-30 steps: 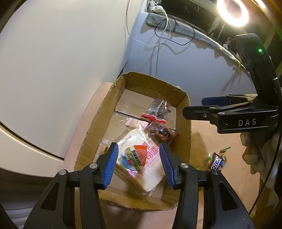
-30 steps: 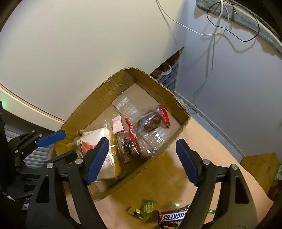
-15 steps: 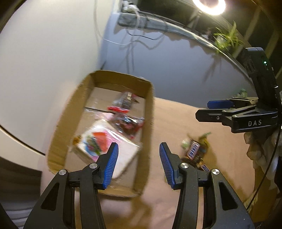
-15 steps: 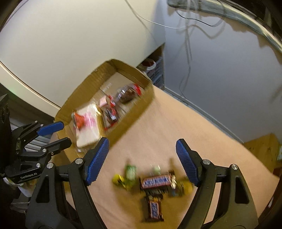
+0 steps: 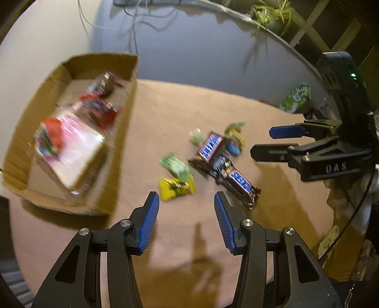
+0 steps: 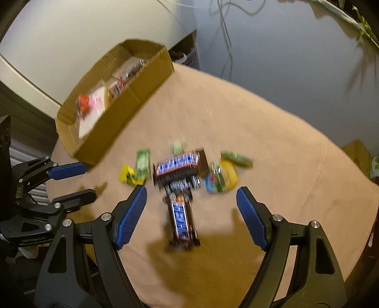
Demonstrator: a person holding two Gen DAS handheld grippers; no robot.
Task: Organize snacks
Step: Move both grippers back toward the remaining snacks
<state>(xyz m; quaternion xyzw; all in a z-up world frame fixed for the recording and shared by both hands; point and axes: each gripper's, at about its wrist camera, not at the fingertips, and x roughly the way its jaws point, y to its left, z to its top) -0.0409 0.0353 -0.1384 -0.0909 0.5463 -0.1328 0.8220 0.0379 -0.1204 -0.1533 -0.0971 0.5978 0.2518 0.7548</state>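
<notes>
On the tan cloth-covered table [image 6: 272, 147], loose lot: a small heap of wrapped snacks, blurred in both views. Item one, a brown chocolate bar with blue-and-white lettering [image 6: 182, 219], lying lengthwise toward the right wrist camera; item two, a second bar of the same kind [image 6: 177, 163], lying crosswise at its far end, with a dark wrapper of unclear print between them. Item three, a yellow sachet [image 5: 176, 188] at the left of the heap, a green sachet [image 5: 175, 165] overlapping its far edge. Item four, a cluster of small yellow, blue and green wrapped sweets [image 6: 221, 176] at the right of the heap. Left of the heap and apart from it, a shallow open brown cardboard box [image 5: 118, 147] already holding a pink-and-white bagged bread [image 5: 68, 144] and red-and-clear packets [image 5: 100, 109] behind it. Right gripper [image 6: 190, 218], blue ribbed pads, jaws wide apart and gripping nothing, hanging above the nearer chocolate bar. Left gripper [image 5: 184, 222], same make, jaws moderately parted and likewise bare, poised over bare cloth just short of the yellow sachet. Backdrop: grey wall with hanging cables [image 5: 132, 30], a potted green plant [image 5: 270, 14] on a ledge.
</notes>
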